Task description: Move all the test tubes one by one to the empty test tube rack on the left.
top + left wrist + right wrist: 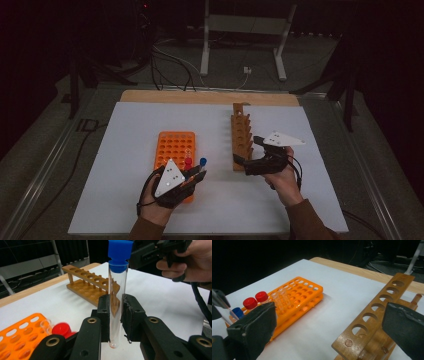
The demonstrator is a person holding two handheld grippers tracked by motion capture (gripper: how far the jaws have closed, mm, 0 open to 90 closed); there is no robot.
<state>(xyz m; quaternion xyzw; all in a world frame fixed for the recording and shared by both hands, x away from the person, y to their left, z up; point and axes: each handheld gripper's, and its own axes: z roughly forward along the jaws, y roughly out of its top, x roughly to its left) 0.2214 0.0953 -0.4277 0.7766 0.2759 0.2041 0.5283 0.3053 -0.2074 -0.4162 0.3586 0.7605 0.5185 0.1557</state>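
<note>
Now my left gripper (115, 315) clamps the blue-capped tube (116, 290) upright beside the orange rack (174, 146) near the white table's (125, 150) front edge; my right gripper (329, 327) gapes at the wooden rack (374, 312); dark room.

Racks: one orange plastic rack (174, 146), one wooden rack (242, 136). Capped tubes: two red-capped tubes (256, 300), one blue-capped tube (116, 292).

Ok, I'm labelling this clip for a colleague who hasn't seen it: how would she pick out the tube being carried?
Start at the orange rack on the white sheet. At its near right corner the left gripper is shut on a clear glass tube, held upright. Its stopper is blue, whereas the tubes standing in the rack have red caps.
</note>
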